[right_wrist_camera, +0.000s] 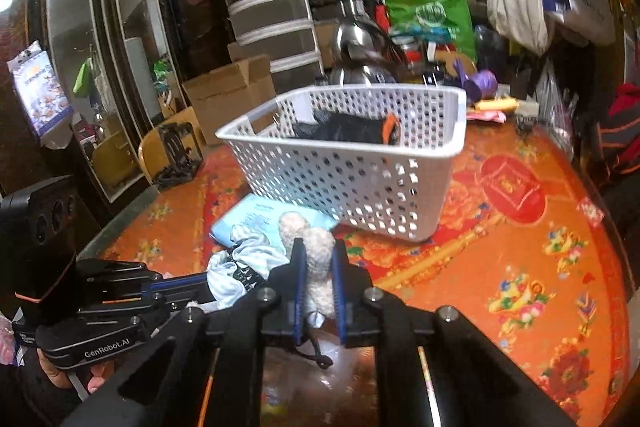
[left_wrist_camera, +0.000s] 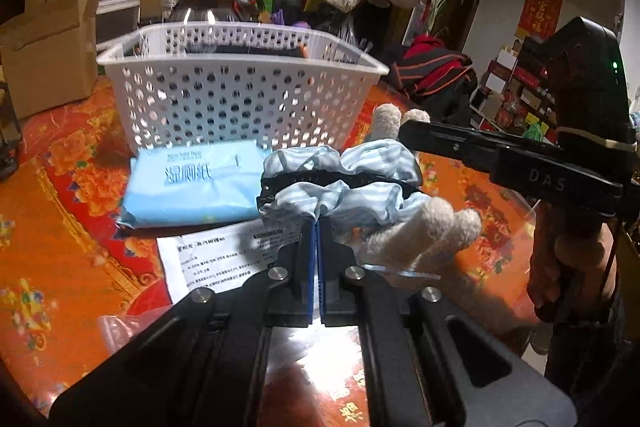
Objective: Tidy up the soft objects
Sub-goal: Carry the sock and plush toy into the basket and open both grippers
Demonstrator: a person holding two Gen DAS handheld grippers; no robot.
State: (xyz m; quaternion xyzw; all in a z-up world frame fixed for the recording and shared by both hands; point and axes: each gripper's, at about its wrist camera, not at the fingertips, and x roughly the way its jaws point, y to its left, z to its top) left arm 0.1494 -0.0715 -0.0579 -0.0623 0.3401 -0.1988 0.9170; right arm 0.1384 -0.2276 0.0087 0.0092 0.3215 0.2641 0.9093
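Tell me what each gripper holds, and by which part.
Left gripper: shut on the striped cloth, pinched at its near, lower edge. Right gripper: shut on the fluffy white toy, gripped around its middle.

Colours and patterns on the table.
Basket [left_wrist_camera: 240, 95] white, perforated; cloth [left_wrist_camera: 352, 183] pale blue-and-white striped; fleece [right_wrist_camera: 320, 267] cream; packet [left_wrist_camera: 196, 187] light blue; tablecloth [right_wrist_camera: 520, 267] orange-red, floral; pads [right_wrist_camera: 340, 291] blue.
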